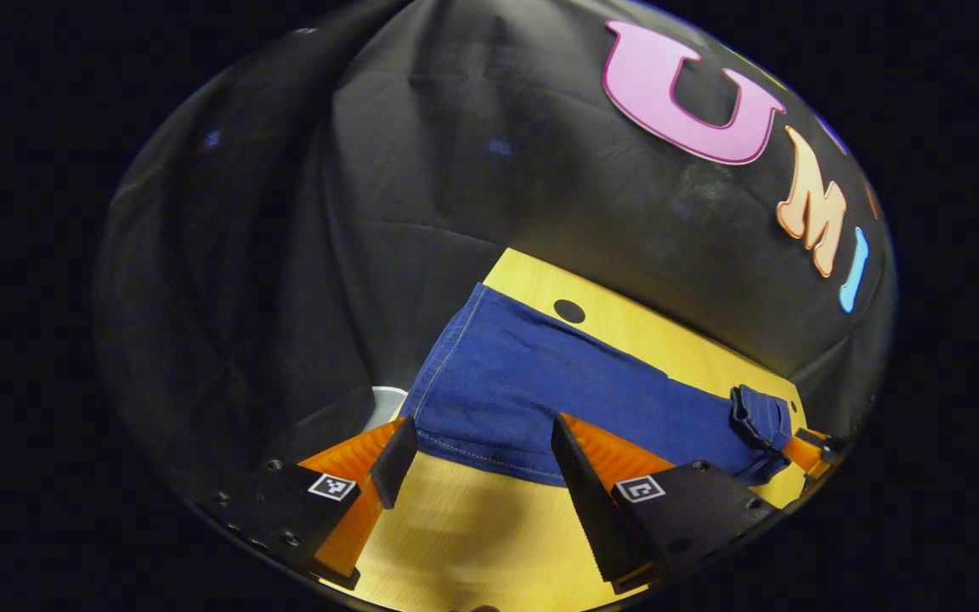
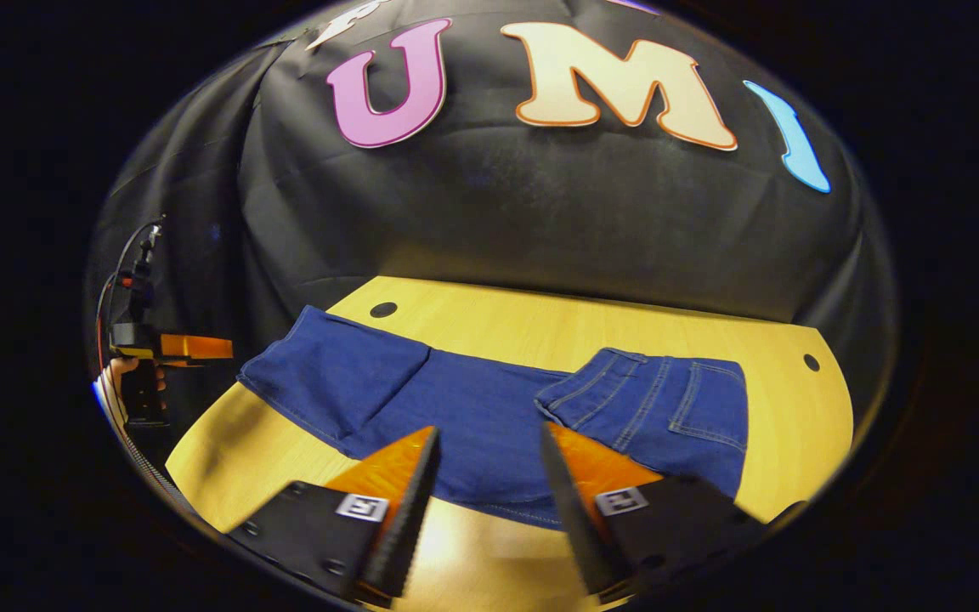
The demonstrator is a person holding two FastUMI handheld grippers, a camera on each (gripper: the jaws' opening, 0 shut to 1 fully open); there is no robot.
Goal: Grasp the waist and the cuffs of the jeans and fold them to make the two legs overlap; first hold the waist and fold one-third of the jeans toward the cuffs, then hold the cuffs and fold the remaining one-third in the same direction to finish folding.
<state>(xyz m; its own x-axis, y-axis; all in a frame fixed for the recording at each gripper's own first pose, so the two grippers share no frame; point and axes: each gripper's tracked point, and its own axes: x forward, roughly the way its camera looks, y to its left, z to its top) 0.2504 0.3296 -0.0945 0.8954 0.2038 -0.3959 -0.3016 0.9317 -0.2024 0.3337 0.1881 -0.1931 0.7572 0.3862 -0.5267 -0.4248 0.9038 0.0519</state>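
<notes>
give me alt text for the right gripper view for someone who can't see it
Blue jeans lie flat across a wooden table, both ends folded over the middle. The right hand-held gripper hovers open at their near edge, and the left hand-held gripper is held off the table's left end.

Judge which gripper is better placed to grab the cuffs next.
Left, probably: the left gripper, fingers open, sits at the cuffs; the right gripper faces the jeans' middle.

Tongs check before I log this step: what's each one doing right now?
Left tongs: open, holding nothing, near the jeans.
Right tongs: open, holding nothing.
</notes>
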